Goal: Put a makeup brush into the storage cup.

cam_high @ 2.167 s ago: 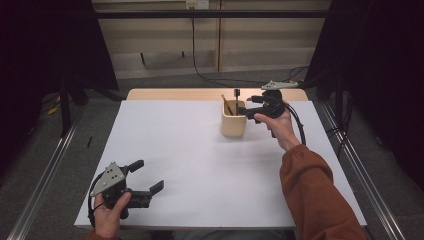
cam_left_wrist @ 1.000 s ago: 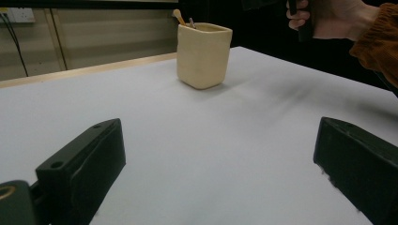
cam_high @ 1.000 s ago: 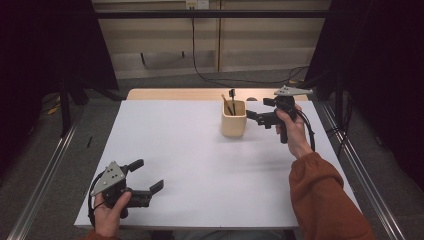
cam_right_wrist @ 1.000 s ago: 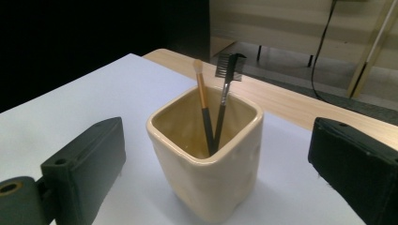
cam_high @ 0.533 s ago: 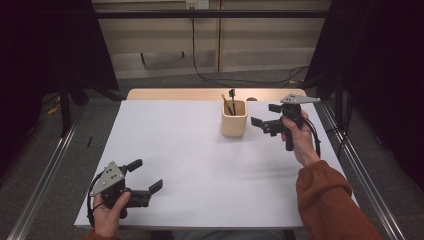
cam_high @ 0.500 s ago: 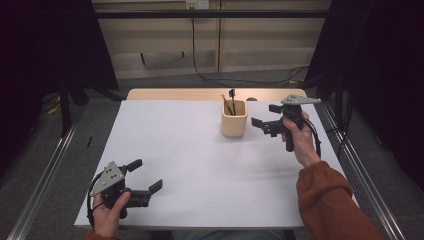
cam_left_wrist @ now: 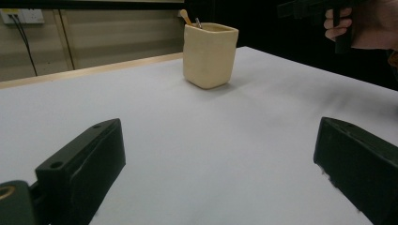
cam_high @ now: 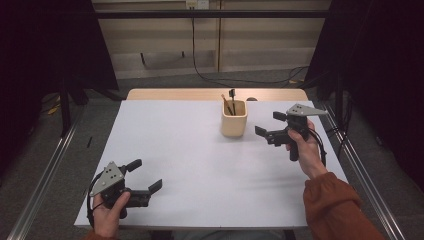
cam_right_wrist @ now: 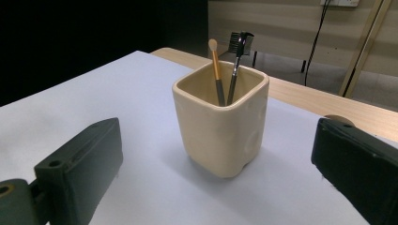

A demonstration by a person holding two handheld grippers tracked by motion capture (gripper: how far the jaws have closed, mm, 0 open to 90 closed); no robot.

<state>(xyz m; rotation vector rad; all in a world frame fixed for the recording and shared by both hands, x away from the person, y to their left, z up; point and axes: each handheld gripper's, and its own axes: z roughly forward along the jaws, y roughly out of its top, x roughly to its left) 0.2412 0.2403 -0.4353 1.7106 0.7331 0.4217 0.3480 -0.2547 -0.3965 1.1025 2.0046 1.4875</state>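
A cream square cup (cam_high: 234, 122) stands on the white table (cam_high: 200, 150), right of centre toward the far edge. It holds a gold-handled brush (cam_right_wrist: 216, 65) and a black comb-tipped brush (cam_right_wrist: 237, 54), both upright. My right gripper (cam_high: 270, 124) hovers just right of the cup, open and empty, its jaws pointing at the cup (cam_right_wrist: 220, 126). At the near left corner my left gripper (cam_high: 145, 175) rests low over the table, open with nothing between its jaws. In the left gripper view the cup (cam_left_wrist: 209, 56) stands far ahead, with the right gripper (cam_left_wrist: 305, 7) at top right.
A bare wooden strip (cam_high: 200, 94) runs along the table's far edge, with a small round brown disc (cam_right_wrist: 338, 119) behind the cup. Metal rails (cam_high: 45, 185) flank the table on the floor. Cables (cam_high: 240, 80) lie on the floor beyond.
My right gripper has drawn back from the cup's rim, moving right and toward the person, with its jaws now apart. The left gripper has stayed put.
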